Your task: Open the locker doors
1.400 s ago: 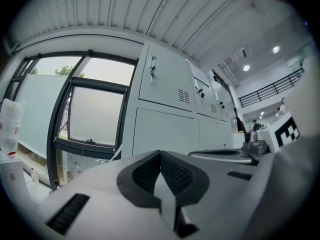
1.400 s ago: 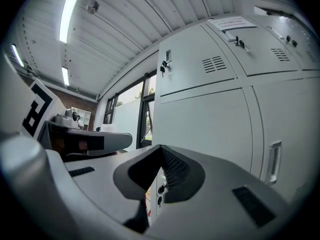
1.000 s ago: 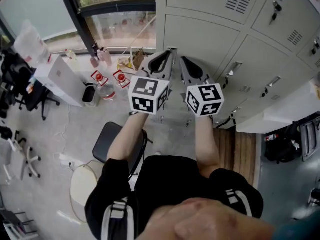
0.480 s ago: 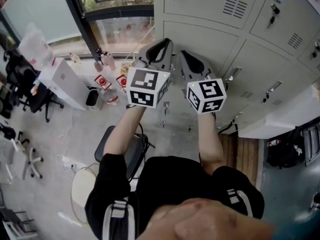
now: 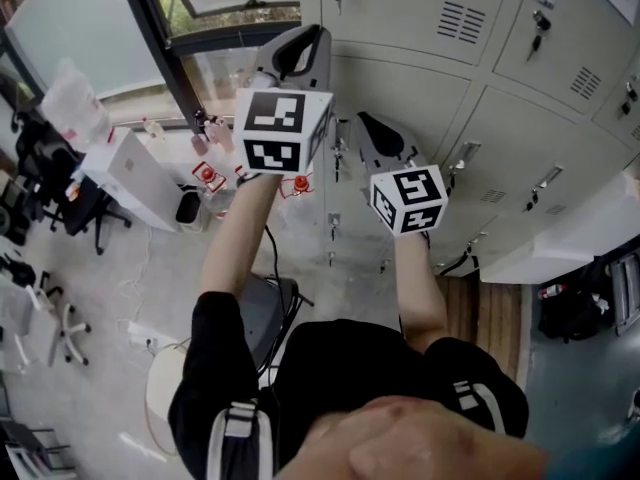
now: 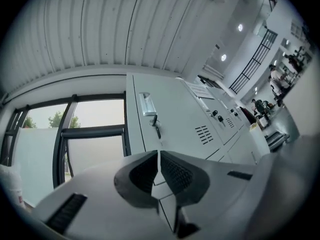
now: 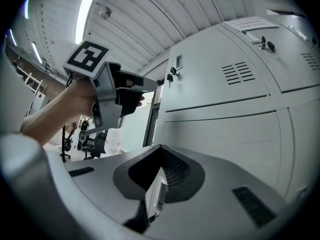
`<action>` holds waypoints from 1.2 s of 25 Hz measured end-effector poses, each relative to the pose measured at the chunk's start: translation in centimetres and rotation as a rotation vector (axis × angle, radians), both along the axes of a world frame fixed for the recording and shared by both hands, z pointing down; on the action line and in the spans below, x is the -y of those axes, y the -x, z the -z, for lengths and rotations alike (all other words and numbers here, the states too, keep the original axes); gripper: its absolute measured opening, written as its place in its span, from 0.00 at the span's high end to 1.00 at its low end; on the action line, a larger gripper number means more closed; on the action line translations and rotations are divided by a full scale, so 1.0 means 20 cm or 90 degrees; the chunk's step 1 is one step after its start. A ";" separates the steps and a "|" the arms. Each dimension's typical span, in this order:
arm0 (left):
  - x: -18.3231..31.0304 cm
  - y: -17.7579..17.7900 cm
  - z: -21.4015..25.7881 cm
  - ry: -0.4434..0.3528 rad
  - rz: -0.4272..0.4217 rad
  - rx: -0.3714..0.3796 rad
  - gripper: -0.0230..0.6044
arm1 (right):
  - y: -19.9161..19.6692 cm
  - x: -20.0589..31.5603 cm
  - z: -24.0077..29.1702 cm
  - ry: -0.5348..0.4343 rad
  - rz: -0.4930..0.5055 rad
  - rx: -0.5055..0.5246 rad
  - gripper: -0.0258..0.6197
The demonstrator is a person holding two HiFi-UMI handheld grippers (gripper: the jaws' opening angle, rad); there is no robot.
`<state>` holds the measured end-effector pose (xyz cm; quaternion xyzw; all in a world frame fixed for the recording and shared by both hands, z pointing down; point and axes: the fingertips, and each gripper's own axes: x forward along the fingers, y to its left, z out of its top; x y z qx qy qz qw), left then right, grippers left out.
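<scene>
The left gripper (image 6: pixel 158 153) is shut and empty, pointing at a locker door (image 6: pixel 182 115) with a key (image 6: pixel 156 128) in it. The right gripper (image 7: pixel 161 148) is shut and empty too.

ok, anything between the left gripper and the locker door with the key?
Nothing; left gripper view shows bare air from the shut left gripper to that locker door.

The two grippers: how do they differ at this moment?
The left gripper is held higher than the right gripper. The left gripper faces a locker door's key; the right gripper faces a handle lower down. Both have jaws together, holding nothing.
</scene>
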<state>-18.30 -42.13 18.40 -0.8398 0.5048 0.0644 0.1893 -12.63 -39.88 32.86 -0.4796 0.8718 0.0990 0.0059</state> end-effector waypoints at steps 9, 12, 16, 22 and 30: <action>-0.02 -0.05 0.29 -0.085 -0.001 0.050 0.84 | 0.01 0.02 -0.01 -0.017 -0.001 -0.030 0.94; -0.02 -0.08 0.36 -0.101 0.006 0.072 0.83 | -0.01 0.02 -0.02 -0.022 -0.009 -0.048 0.94; 0.01 -0.12 0.42 -0.110 0.012 0.097 0.83 | -0.02 0.02 -0.03 -0.020 -0.007 -0.045 0.94; 0.10 -0.15 0.43 -0.125 0.035 0.150 0.83 | -0.04 0.04 -0.04 -0.014 -0.004 -0.050 0.94; 0.10 -0.18 0.44 -0.154 0.069 0.212 0.89 | -0.09 0.09 -0.06 -0.008 -0.005 -0.048 0.94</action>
